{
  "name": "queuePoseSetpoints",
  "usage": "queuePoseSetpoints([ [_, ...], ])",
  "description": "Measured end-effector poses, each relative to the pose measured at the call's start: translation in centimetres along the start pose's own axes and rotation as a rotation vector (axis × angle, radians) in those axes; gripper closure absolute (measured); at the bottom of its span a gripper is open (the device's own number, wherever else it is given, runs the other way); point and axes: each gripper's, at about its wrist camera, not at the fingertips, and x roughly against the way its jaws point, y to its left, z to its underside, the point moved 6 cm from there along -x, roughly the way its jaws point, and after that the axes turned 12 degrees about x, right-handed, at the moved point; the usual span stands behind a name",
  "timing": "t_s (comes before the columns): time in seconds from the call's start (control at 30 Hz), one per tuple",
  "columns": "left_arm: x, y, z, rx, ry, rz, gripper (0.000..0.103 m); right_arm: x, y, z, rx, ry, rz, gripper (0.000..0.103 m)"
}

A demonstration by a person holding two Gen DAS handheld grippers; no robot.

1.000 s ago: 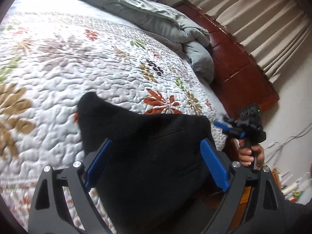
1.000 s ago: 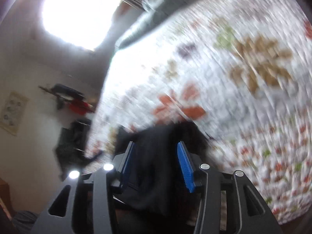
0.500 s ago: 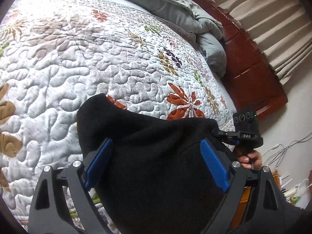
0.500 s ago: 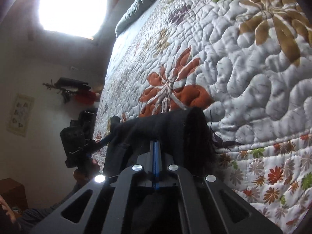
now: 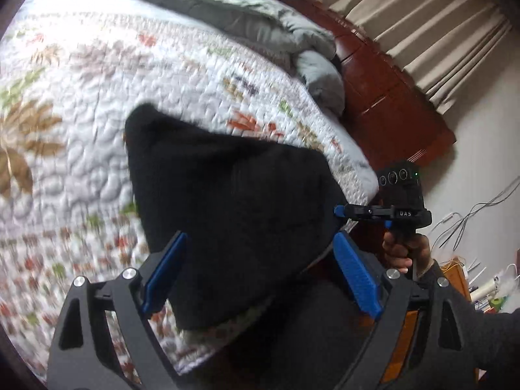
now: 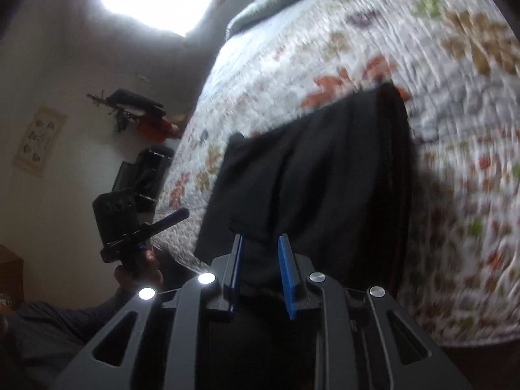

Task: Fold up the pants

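Observation:
The black pants lie folded on the floral quilt at the bed's near edge; they also show in the right wrist view. My left gripper is open wide and empty, its blue pads above the pants' near part. My right gripper is partly open, its pads either side of the pants' near edge with a gap showing and nothing clamped. It also shows in the left wrist view at the pants' right corner. The left gripper shows in the right wrist view, off the bed's left side.
The floral quilt covers the bed. A grey duvet is bunched at the far end by a red-brown wooden headboard. Beige curtains hang behind. Cables and clutter lie on the floor to the right.
The right gripper was shut on the pants' edge half a second ago and has now opened part way and drawn back. The left gripper stayed open and drew back a little.

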Motion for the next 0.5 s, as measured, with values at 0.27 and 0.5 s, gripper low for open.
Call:
queuePoseSetpoints([
  [0.27, -0.5, 2.4, 0.1, 0.084, 0.022, -0.012, 0.014, 2.3, -2.9, -0.1, -0.102, -0.069, 0.001, 0.088],
  [0.5, 2.1, 5.1, -2.8, 0.161, 0.055, -0.022, 0.005, 5.0, -6.1, -2.3, -0.223, -0.062, 0.034, 0.015],
])
